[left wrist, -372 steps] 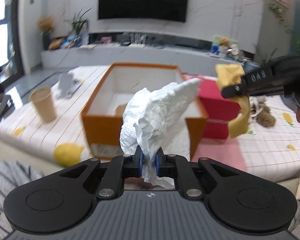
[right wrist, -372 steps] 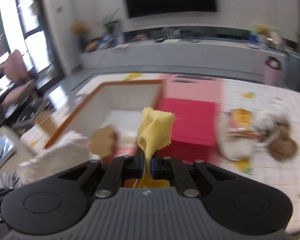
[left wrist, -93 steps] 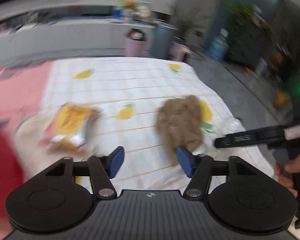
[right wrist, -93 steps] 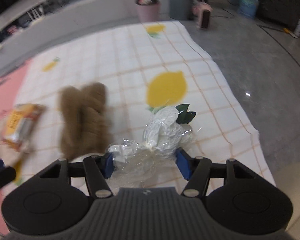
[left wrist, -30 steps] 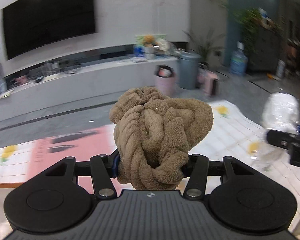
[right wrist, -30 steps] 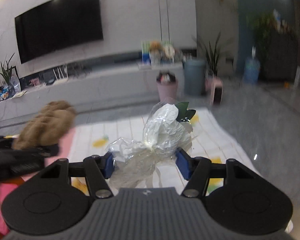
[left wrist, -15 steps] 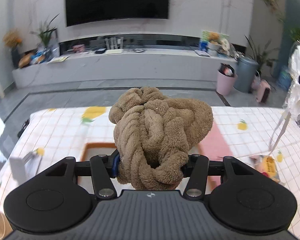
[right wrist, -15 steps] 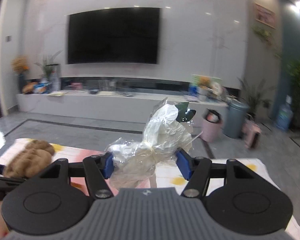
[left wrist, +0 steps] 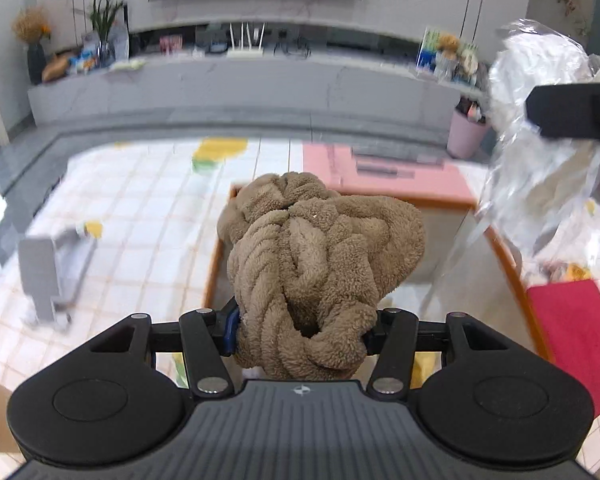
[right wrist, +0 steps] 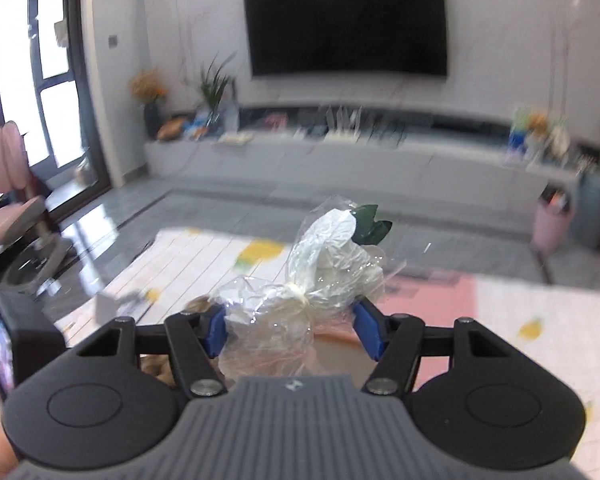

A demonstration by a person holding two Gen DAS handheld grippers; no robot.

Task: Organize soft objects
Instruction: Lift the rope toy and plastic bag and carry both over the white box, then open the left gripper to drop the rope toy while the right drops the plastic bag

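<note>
Left tool (left wrist: 302, 330) clenched on brown plush bundle (left wrist: 320, 264), now above orange box (left wrist: 504, 248) instead of open floor seen second ago; right tool (right wrist: 288, 330) gripping clear plastic bag (right wrist: 320, 280), carried leftward toward box; red box (left wrist: 572, 328) beside orange box on bench (left wrist: 140, 216).

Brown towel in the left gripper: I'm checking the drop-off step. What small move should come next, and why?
Probably lower the left gripper into the orange box before opening. The brown towel is clamped above the box's opening, which lies directly beyond it.
</note>
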